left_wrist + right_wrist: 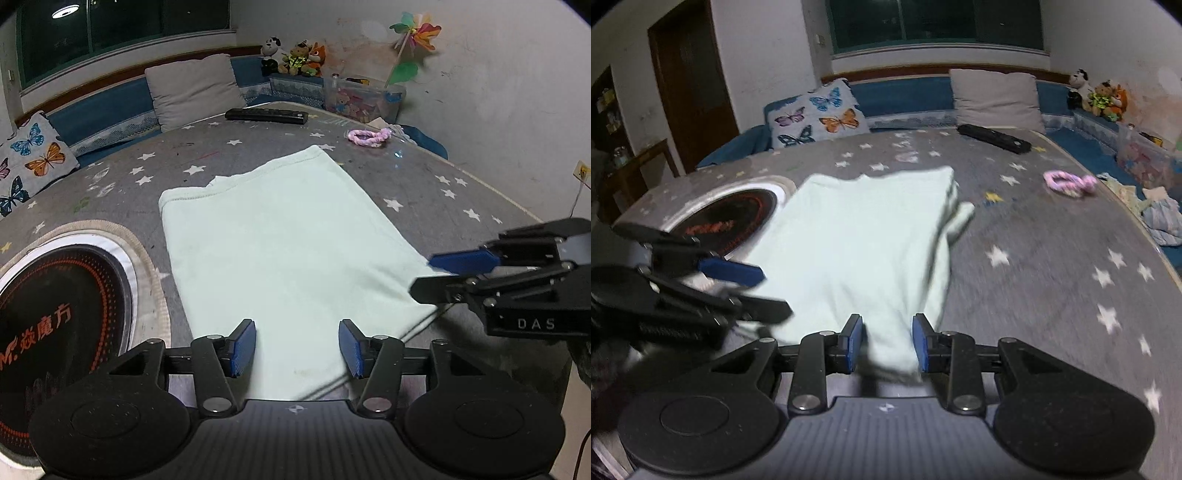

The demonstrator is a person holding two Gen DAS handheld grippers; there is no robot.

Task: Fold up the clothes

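Already the pale mint garment lies as a long folded panel on the star-print surface, running from the near edge toward the far middle, with stitched hems stacked at its far end and a small white layer peeping out there. At far left sits a round black induction cooker, touching or just beside the cloth's left edge. The left gripper hovers over the near end of the garment with its blue pads wide apart, holding nothing. To the right, the right gripper also stands parted, its pads either side of the near right corner of the cloth, which bunches up between them; whether they pinch it, I cannot tell. By my judgement, the folding is partly done: the sides look turned in, and a lengthwise fold or two probably remains. The fabric looks soft, thin and faintly stained.
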